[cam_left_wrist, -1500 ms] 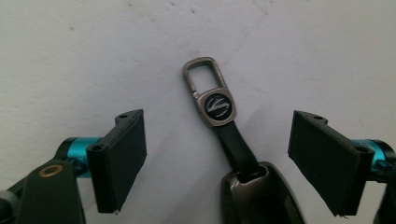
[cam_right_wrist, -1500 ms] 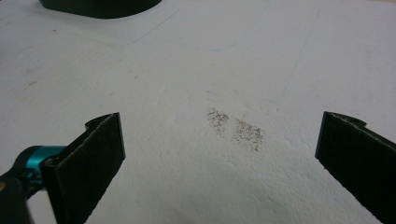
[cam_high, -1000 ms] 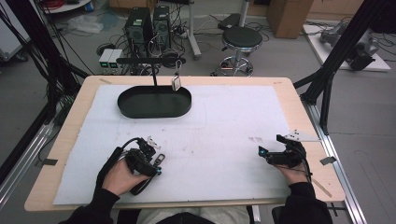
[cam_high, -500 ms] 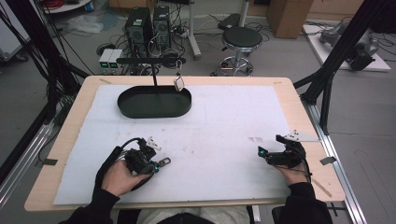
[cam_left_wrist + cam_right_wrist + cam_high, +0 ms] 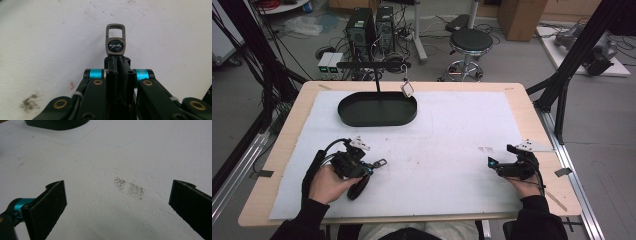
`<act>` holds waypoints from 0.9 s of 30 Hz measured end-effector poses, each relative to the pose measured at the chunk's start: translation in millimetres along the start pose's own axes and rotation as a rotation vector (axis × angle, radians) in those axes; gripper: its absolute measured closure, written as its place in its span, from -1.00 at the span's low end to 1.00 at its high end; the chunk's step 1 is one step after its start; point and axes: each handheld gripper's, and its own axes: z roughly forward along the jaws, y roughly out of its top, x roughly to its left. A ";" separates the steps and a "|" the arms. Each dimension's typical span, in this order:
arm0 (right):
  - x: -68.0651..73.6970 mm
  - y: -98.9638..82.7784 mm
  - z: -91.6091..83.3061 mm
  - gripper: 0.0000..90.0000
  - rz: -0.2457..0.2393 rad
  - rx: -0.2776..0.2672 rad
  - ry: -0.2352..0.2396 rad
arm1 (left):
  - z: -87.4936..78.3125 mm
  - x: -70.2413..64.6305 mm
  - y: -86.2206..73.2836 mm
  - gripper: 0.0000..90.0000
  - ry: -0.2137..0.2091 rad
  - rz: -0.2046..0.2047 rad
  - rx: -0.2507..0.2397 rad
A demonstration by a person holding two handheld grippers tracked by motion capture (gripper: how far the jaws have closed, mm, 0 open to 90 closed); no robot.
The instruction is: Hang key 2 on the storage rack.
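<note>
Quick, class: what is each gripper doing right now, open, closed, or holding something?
Left gripper: jaws closed on the metal keychain tag, which sticks out past the jaws.
Right gripper: jaws wide open, nothing between them, over the white mat.

Right gripper (image 5: 117, 202): two black jaws standing wide apart, nothing between them; blue fitting at the base of the left-hand jaw. White sheet (image 5: 105, 152): beneath the jaws, with a brownish speckled smudge (image 5: 130, 188). Dark tray (image 5: 56, 123): edge at the top of the view.
</note>
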 end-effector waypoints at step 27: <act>2.5 0.2 3.4 -0.99 -0.007 -0.021 0.020 | -48.1 66.3 35.5 0.89 0.047 -0.034 -0.189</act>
